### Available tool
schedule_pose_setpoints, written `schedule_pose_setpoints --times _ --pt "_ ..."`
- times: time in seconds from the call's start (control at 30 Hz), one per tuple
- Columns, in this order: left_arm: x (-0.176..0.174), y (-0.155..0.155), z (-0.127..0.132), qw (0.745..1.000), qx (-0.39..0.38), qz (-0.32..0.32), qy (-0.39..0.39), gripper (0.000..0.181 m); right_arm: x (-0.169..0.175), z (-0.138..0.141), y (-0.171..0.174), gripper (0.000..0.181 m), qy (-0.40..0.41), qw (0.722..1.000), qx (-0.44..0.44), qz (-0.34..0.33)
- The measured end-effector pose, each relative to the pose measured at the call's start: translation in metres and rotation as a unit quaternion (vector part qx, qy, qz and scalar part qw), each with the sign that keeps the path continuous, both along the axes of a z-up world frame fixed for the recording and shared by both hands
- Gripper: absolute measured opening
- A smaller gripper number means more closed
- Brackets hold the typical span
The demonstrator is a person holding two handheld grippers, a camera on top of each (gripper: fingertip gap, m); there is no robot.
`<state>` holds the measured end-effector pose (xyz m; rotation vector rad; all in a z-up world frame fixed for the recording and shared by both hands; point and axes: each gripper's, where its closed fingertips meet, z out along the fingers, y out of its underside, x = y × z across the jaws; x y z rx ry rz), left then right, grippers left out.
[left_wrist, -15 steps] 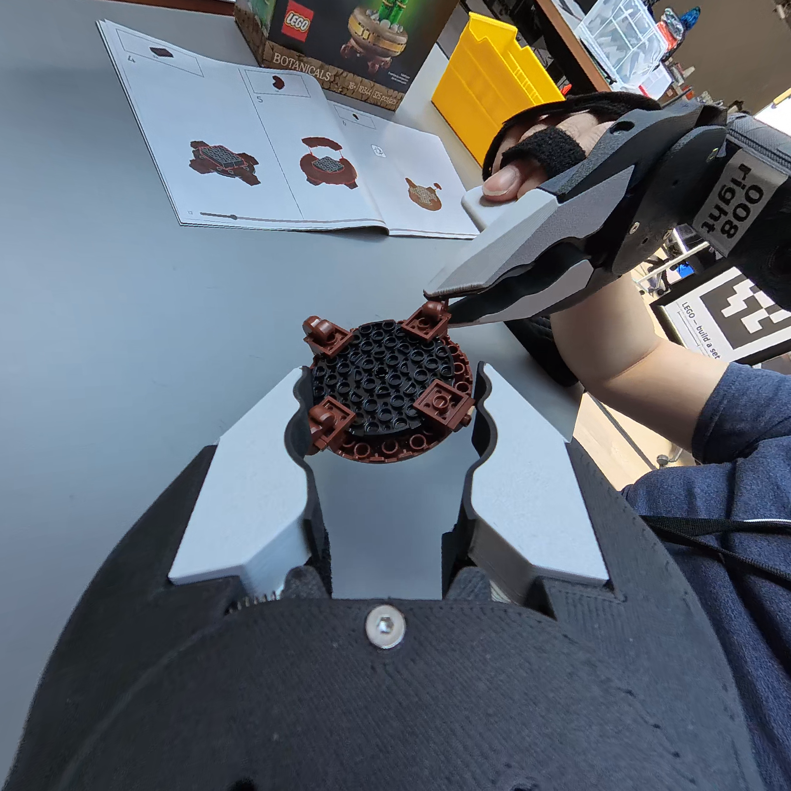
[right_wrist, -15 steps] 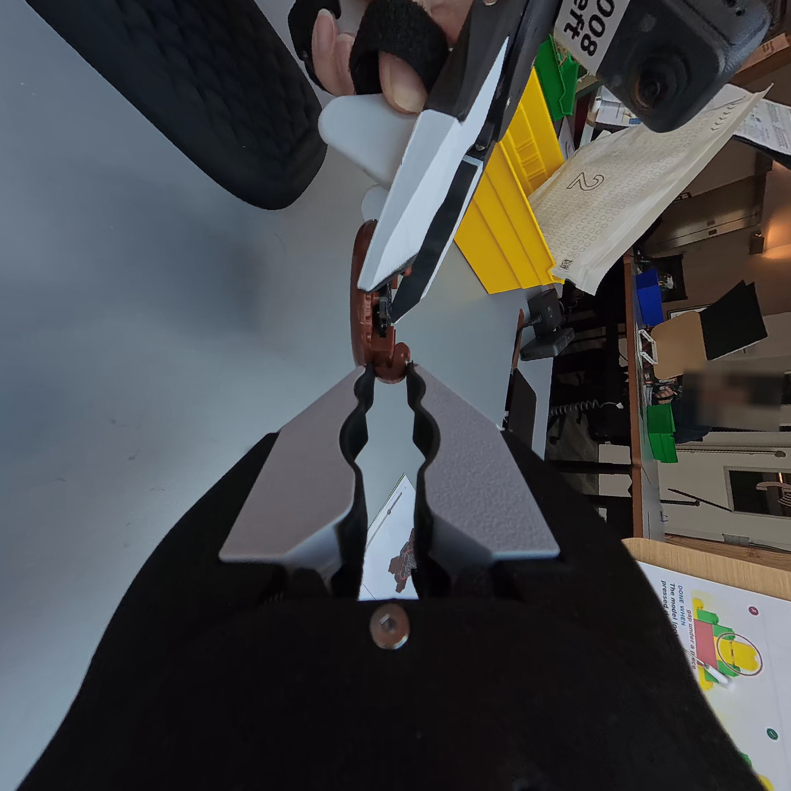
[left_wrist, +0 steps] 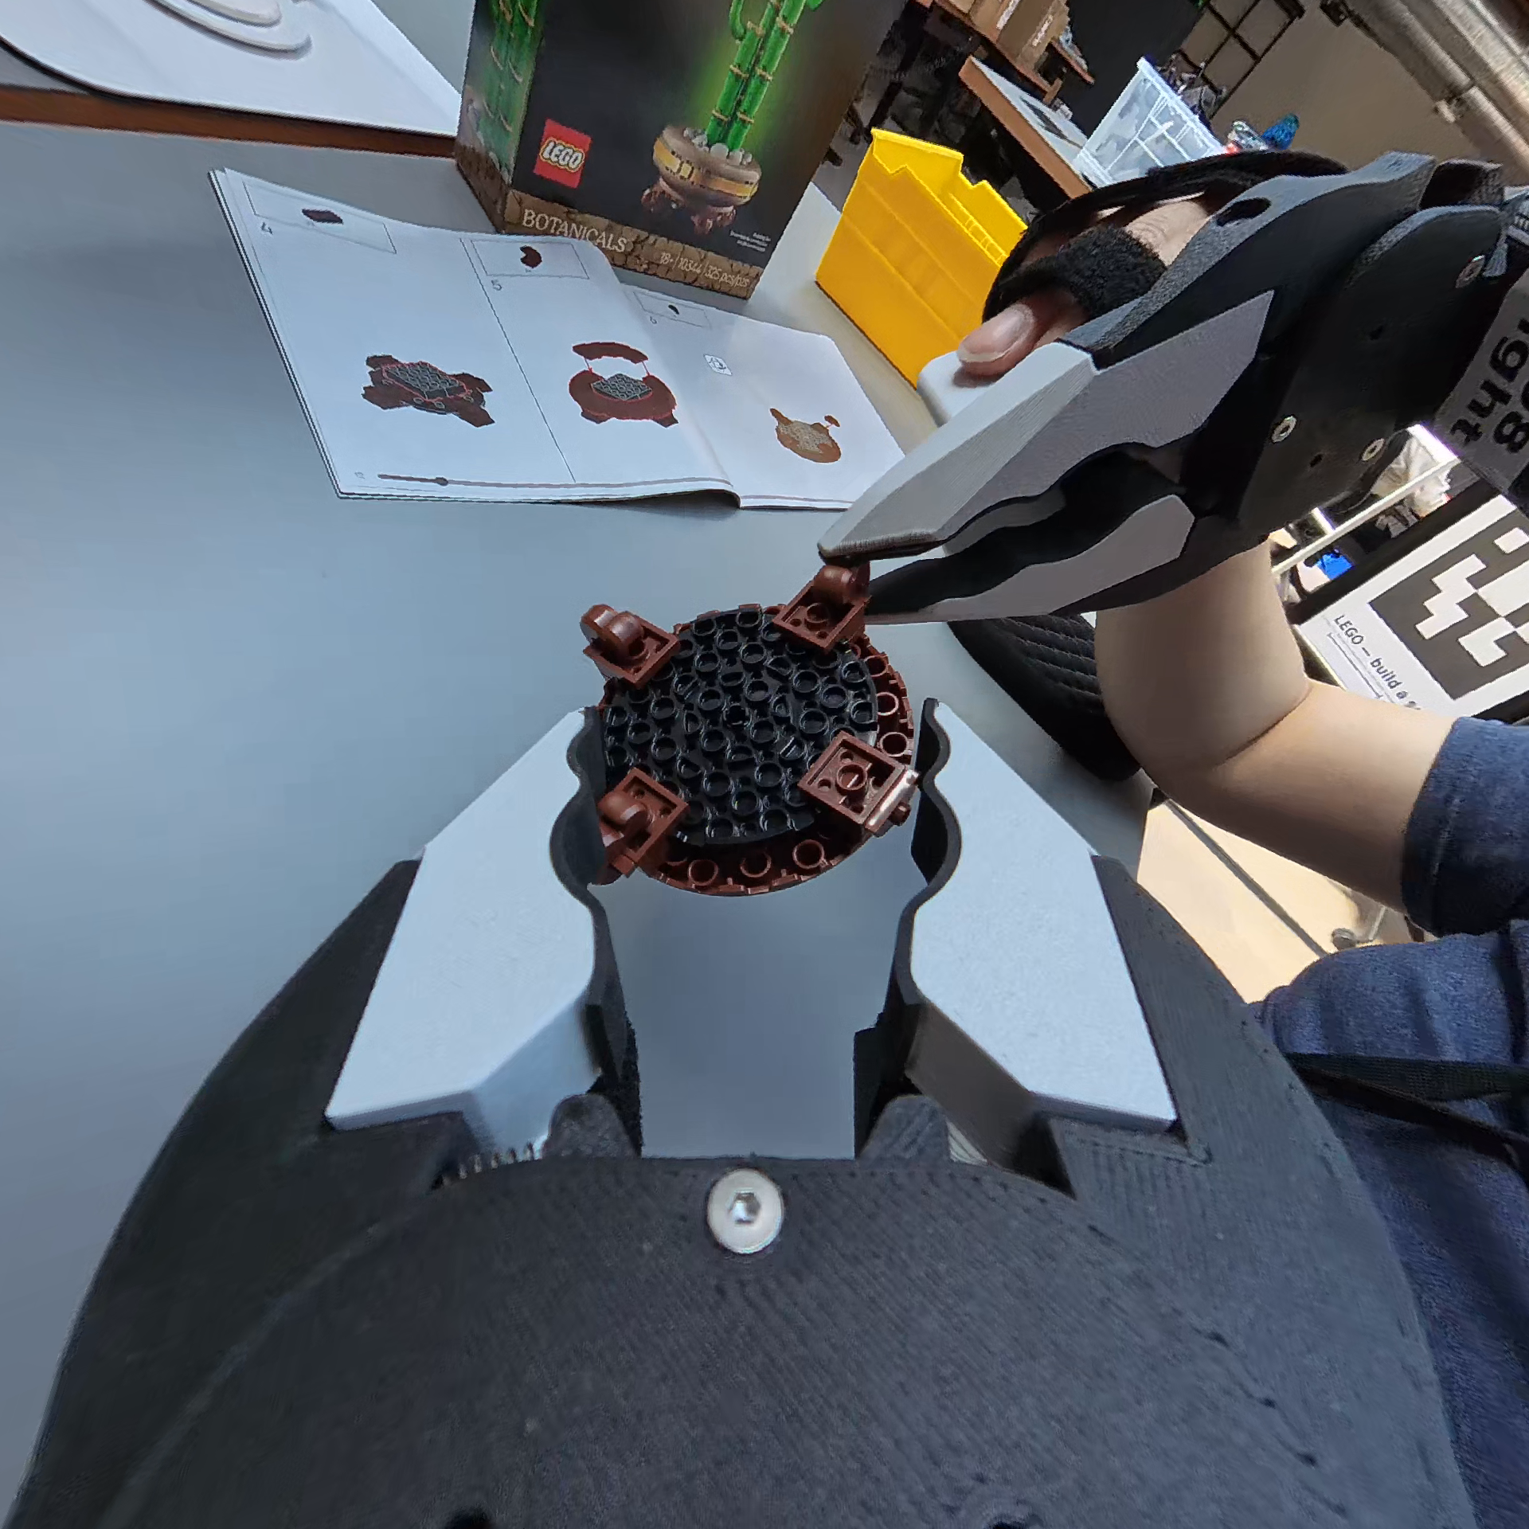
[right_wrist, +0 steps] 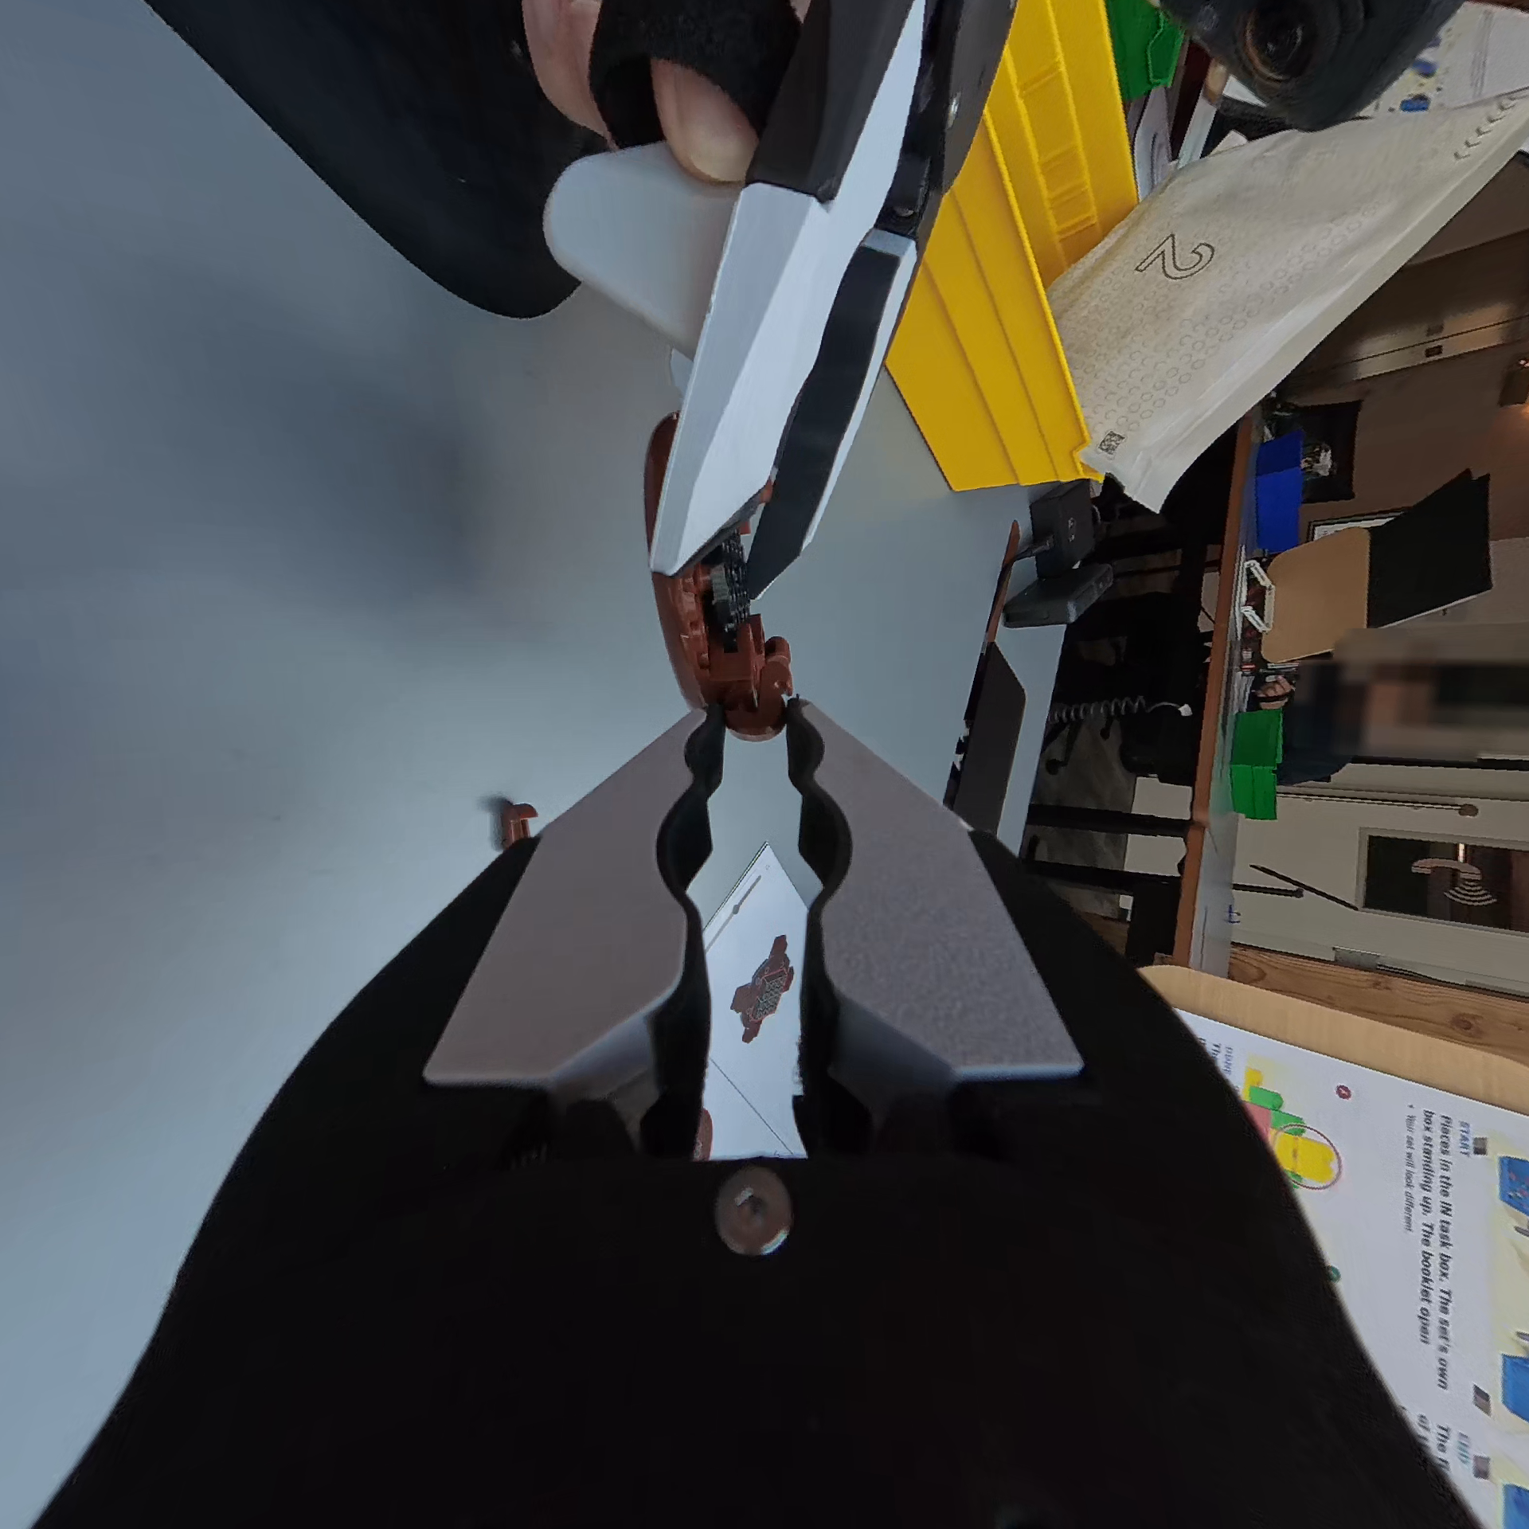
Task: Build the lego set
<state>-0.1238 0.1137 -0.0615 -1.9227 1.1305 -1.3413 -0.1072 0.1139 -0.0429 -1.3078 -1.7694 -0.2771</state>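
- On the grey desk (left_wrist: 165, 662) an open instruction booklet (left_wrist: 513, 389) is laid flat, with a dark set box (left_wrist: 654, 141) stood behind it and a yellow bin (left_wrist: 910, 256) set to the box's right
- Beyond the desk edge a cluttered workroom is seen in the right wrist view, with a pale padded bag (right_wrist: 1241, 281) propped over the yellow bin, blue and green bins on shelving, and a printed sheet (right_wrist: 1365, 1200) on a wooden surface at the lower right
- A black padded object (left_wrist: 1042, 695) is rested on the desk near the person's forearm, and one small brown piece (right_wrist: 515, 821) is left lying on the desk beside the right claw's finger
- The round lego base (left_wrist: 745, 745), a black studded disc on a brown rim with four brown corner brackets, is held off the desk
- The left claw (left_wrist: 753, 794) is closed to a medium width on the base, with its rim pressed by both inner pads
- The right claw (right_wrist: 753, 711) is narrowed almost fully, and the rounded brown bracket (right_wrist: 757, 683) at the far edge of the base is pinched between its tips
- The base is seen edge-on in the right wrist view, tilted upright between the two claws
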Motion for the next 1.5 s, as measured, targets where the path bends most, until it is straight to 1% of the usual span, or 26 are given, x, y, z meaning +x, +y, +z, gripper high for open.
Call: schedule_pose_setpoints --times 0.07,0.13,0.2,0.27,0.33,0.4,0.47,0.53,0.6,0.63,0.7,0.73,0.83,0.9,0.97,1.07,1.17,1.2,1.27,1.37,1.47,1.5 --pt "-0.001 0.000 0.002 0.999 0.041 0.012 -0.005 0.074 -0.002 0.003 0.000 0.015 -0.007 0.999 0.035 0.011" --pt "-0.005 0.001 0.003 0.996 0.085 0.024 -0.003 0.074 -0.007 0.010 0.001 0.015 -0.009 0.996 0.089 0.031" --pt "-0.009 0.002 0.005 0.991 0.127 0.038 -0.001 0.074 -0.011 0.012 0.001 0.015 -0.008 0.992 0.117 0.043" --pt "-0.014 0.003 0.009 0.986 0.157 0.050 -0.001 0.074 -0.015 0.014 0.001 0.014 0.002 0.991 0.128 0.048" --pt "-0.017 0.004 0.012 0.984 0.168 0.059 -0.009 0.074 -0.015 0.015 0.003 0.014 0.013 0.990 0.130 0.047" --pt "-0.020 0.006 0.015 0.982 0.173 0.068 -0.018 0.073 -0.009 0.019 0.009 0.014 0.026 0.991 0.131 0.027" --pt "-0.023 0.009 0.016 0.979 0.188 0.082 -0.020 0.073 -0.001 0.024 0.015 0.014 0.057 0.990 0.126 0.004" --pt "-0.024 0.010 0.015 0.978 0.190 0.085 -0.022 0.073 0.008 0.022 0.021 0.014 0.098 0.991 0.092 -0.023" --pt "-0.025 0.011 0.019 0.975 0.194 0.098 -0.039 0.073 0.016 0.004 0.028 0.014 0.137 0.988 0.021 -0.069" --pt "-0.025 0.011 0.023 0.973 0.199 0.101 -0.049 0.073 0.015 -0.009 0.027 0.014 0.153 0.985 -0.021 -0.077" --pt "-0.025 0.008 0.038 0.967 0.219 0.106 -0.075 0.073 0.003 -0.027 0.022 0.014 0.198 0.974 -0.077 -0.081" --pt "-0.023 0.004 0.046 0.964 0.231 0.100 -0.085 0.073 -0.007 -0.031 0.017 0.014 0.224 0.967 -0.103 -0.071" --pt "-0.013 -0.007 0.059 0.962 0.248 0.075 -0.089 0.073 -0.035 -0.024 0.007 0.014 0.307 0.936 -0.165 -0.051" --pt "-0.006 -0.013 0.062 0.962 0.252 0.057 -0.086 0.073 -0.047 -0.012 0.004 0.014 0.363 0.913 -0.182 -0.043" --pt "0.001 -0.017 0.061 0.962 0.259 0.040 -0.076 0.073 -0.050 -0.001 0.004 0.014 0.412 0.891 -0.188 -0.038" --pt "0.007 -0.021 0.057 0.956 0.287 0.025 -0.048 0.073 -0.047 0.006 0.002 0.014 0.444 0.876 -0.185 -0.035" --pt "0.012 -0.027 0.058 0.950 0.310 0.011 -0.037 0.074 -0.047 0.010 -0.003 0.013 0.474 0.859 -0.192 -0.021" --pt "0.013 -0.027 0.058 0.949 0.315 0.009 -0.029 0.076 -0.048 0.011 -0.003 0.014 0.480 0.855 -0.195 -0.020" --pt "0.015 -0.026 0.057 0.946 0.324 0.008 -0.015 0.088 -0.050 0.015 -0.006 0.013 0.490 0.848 -0.200 -0.008" --pt "0.016 -0.024 0.054 0.941 0.339 0.005 0.003 0.095 -0.052 0.017 -0.009 0.013 0.497 0.841 -0.216 -0.003" --pt "0.015 -0.022 0.054 0.938 0.345 0.011 0.005 0.103 -0.053 0.017 -0.011 0.013 0.503 0.835 -0.223 0.002" --pt "0.015 -0.022 0.053 0.939 0.343 0.010 0.006 0.110 -0.053 0.016 -0.011 0.013 0.503 0.835 -0.225 0.002"
